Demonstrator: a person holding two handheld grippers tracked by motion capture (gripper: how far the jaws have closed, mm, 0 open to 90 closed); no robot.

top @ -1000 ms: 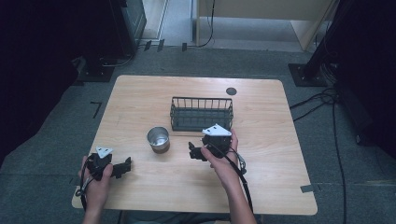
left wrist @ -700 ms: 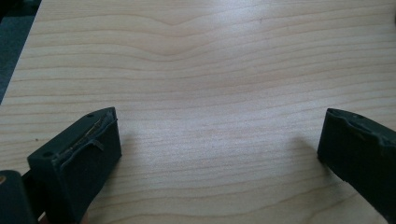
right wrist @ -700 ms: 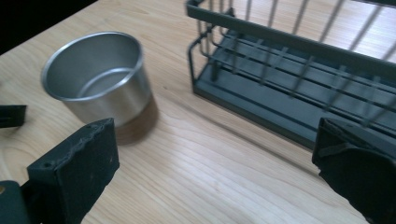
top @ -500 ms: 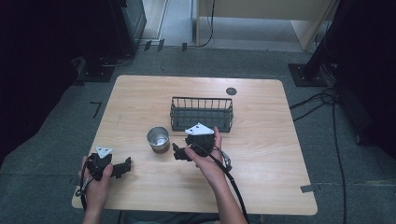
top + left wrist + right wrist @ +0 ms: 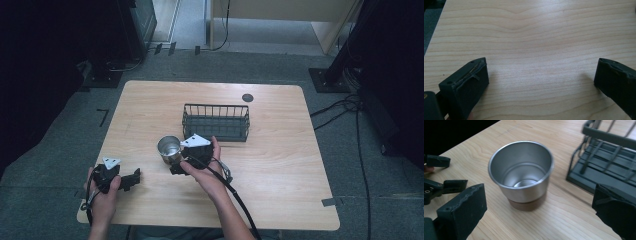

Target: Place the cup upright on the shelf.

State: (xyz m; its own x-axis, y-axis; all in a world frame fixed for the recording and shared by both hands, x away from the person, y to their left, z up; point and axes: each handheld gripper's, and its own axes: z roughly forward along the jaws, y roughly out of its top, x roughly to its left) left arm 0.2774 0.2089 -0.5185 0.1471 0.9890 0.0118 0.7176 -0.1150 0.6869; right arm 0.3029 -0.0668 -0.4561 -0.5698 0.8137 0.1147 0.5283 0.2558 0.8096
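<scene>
Right hand-held gripper (image 5: 175,167): jaws spread wide apart, nothing clamped between them. In the right gripper view the steel cup (image 5: 521,173) stands upright just ahead of the jaws, centred on the gap between them; whether either jaw touches the cup cannot be told. The cup is empty and rests on the tabletop (image 5: 280,170), near its middle. The wire basket (image 5: 216,121) stands just beyond and to the right of the cup, apart from it.

Left hand-held gripper (image 5: 131,179): jaws wide apart, over bare wood near the front left corner of the tabletop, well apart from the cup.
</scene>
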